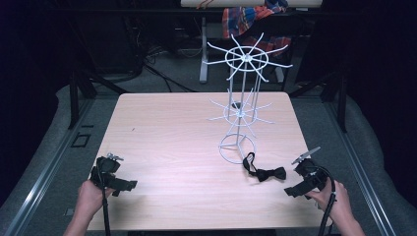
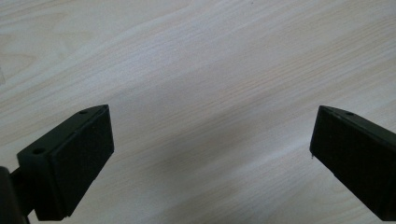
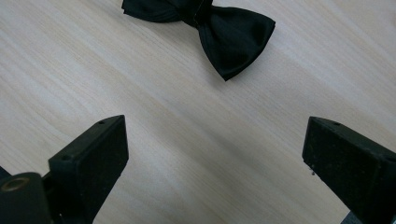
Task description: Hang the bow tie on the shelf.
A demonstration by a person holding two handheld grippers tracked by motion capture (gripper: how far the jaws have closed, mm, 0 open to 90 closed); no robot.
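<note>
Bow tie: lies flat on the table near its right front, long axis roughly left to right, strap looped off its left end toward the rack's base ring.
Wire rack: white, upright, two tiers of spokes, just behind the bow tie.
Right gripper: just right of the bow tie, apart from it, jaws spread wide with bare wood between them; its own view shows the bow tie ahead.
Left gripper: at the left front, well apart from the bow tie, jaws spread over bare table.
Background: patterned cloth beyond the table.

Bare table leftward; white wire rack obstructing right-centre.
</note>
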